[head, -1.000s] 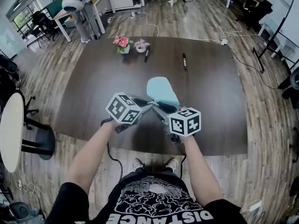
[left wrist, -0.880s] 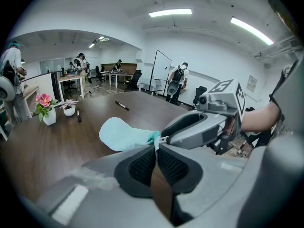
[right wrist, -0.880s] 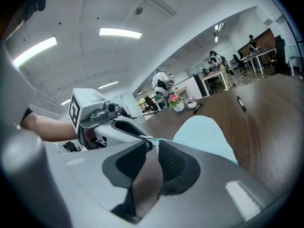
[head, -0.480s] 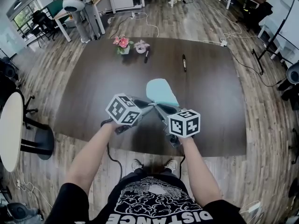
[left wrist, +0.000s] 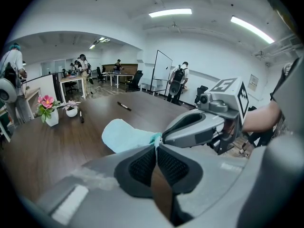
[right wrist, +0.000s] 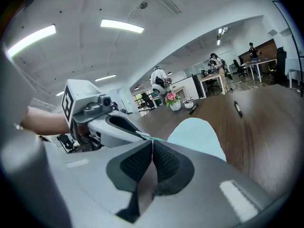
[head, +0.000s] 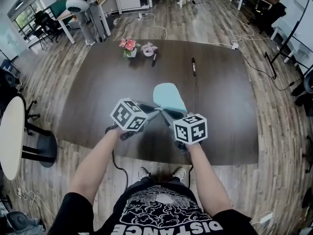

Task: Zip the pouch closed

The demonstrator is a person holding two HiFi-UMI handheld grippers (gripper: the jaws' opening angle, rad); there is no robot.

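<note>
Both my forearms reach forward from the body and converge: left forearm (head: 95, 163) angling in from the left, right forearm (head: 205, 175) from the right. The two tools meet nose to nose over the near half of the worktop (head: 98, 97), both pitched downward.

Left gripper (left wrist: 156, 148): fingers (left wrist: 142, 167) pressed together, with the teal corner of the pouch (head: 169, 97) pinched at their tips. Right gripper (right wrist: 152, 141): fingers (right wrist: 166, 165) have just been closing and now stand together, clamped on a thin pale sliver at the pouch's near end. I cannot tell whether that sliver is the zip pull or the fabric edge.

The pouch is at the worktop's middle, its near end gathered between the two sets of tips and its rounded body extending away from me.

Against the earlier head view: the right cube (head: 190, 129) has turned slightly and sits a shade nearer the left cube (head: 128, 114). The left tool and the pouch are where they were.

Count, near to far:
- grippers, two
- pouch, one
- black markers, two: one (head: 193, 65) right of centre, one (head: 153, 58) beside the pots
- pots at the far edge, two: pink flowers (head: 128, 45) and a small white pot (head: 147, 48) just beside it

Beyond the worktop is wood flooring with trailing cables. The left gripper view shows several people standing at distant desks.
</note>
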